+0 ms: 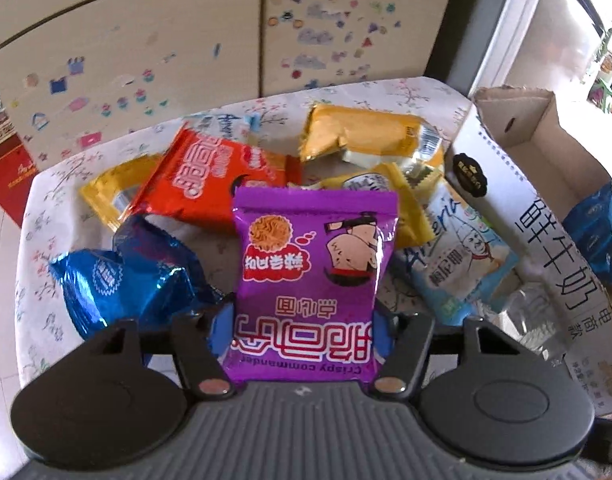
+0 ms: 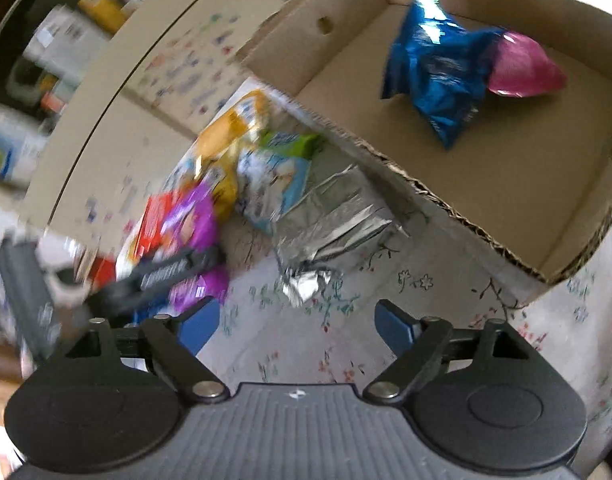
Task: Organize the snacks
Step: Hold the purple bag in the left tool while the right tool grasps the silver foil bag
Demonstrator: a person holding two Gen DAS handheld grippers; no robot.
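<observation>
**Snack sorting: purple noodle pack in my left tongs, right one empty**

My left gripper (image 1: 306, 320) has its blue fingers (image 1: 219, 330) pinching the sides of a purple crispy-noodle snack pack (image 1: 312, 276), which stands up between them over the flowered tablecloth (image 1: 37, 248). Behind it is the rest of the pile: an orange-red pack (image 1: 213, 176) lying over a yellow one (image 1: 105, 196), a crumpled blue foil bag (image 1: 121, 276) just to the left, a gold packet (image 1: 358, 136) further back, and a light blue-and-white packet with a chef on it (image 1: 462, 256) on the right, up against the cardboard box (image 1: 506, 192).

My right gripper (image 2: 297, 328) is spread wide with nothing between its fingers, only bare tablecloth (image 2: 306, 352) below. That view is blurry on the left side. A silver foil packet (image 2: 330, 216) lies just ahead, touching the box's torn edge as far as I can tell. Inside the box (image 2: 506, 184) sit a blue foil bag (image 2: 434, 72) and a pink packet (image 2: 526, 68), touching each other near the far wall. The box sits at the table's right side.
</observation>
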